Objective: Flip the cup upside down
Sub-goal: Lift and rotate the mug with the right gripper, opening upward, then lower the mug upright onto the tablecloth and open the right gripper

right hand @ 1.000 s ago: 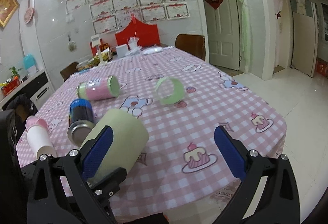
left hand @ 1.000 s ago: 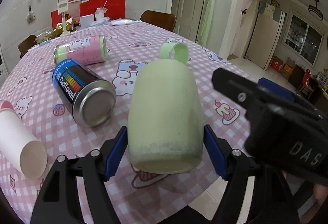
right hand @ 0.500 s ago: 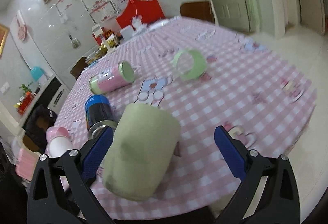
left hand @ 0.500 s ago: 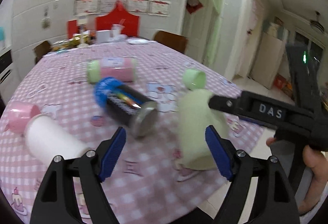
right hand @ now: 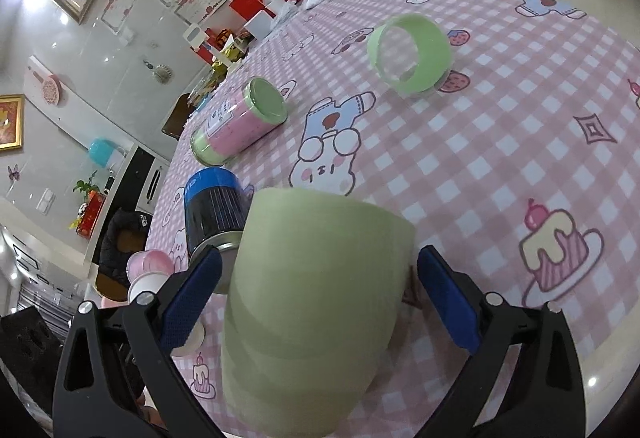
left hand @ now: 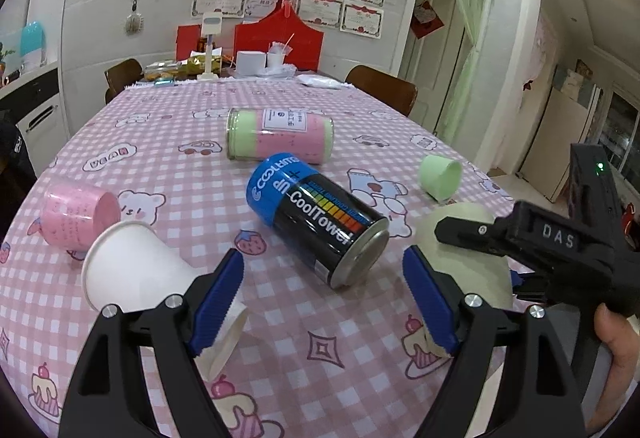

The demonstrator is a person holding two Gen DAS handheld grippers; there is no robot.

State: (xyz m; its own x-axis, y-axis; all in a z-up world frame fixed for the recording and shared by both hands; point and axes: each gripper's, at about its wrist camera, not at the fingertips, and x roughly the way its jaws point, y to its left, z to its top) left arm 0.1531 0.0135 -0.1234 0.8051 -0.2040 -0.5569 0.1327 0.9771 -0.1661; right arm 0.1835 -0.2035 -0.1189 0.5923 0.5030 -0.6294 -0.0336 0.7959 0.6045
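Note:
The pale green cup (right hand: pixel 316 302) stands between my right gripper's (right hand: pixel 320 302) open blue pads; whether they touch it I cannot tell. It seems to sit rim down on the pink checked tablecloth (right hand: pixel 500 157) near the front edge. In the left wrist view the cup (left hand: pixel 460 238) shows at the right, partly hidden by the right gripper's black body (left hand: pixel 560 250). My left gripper (left hand: pixel 324 302) is open and empty, left of the cup, with a white paper cup (left hand: pixel 136 270) lying by its left pad.
A blue and black can (left hand: pixel 320 217) lies on its side in the middle. A pink and green canister (left hand: pixel 280 135) lies behind it. A small green cup (left hand: pixel 440 177) lies to the right, a pink cup (left hand: pixel 76 215) to the left. Clutter and chairs at the far end.
My left gripper let go of the green cup and moved left and back. The right gripper closed in around the cup, which now stands on the table.

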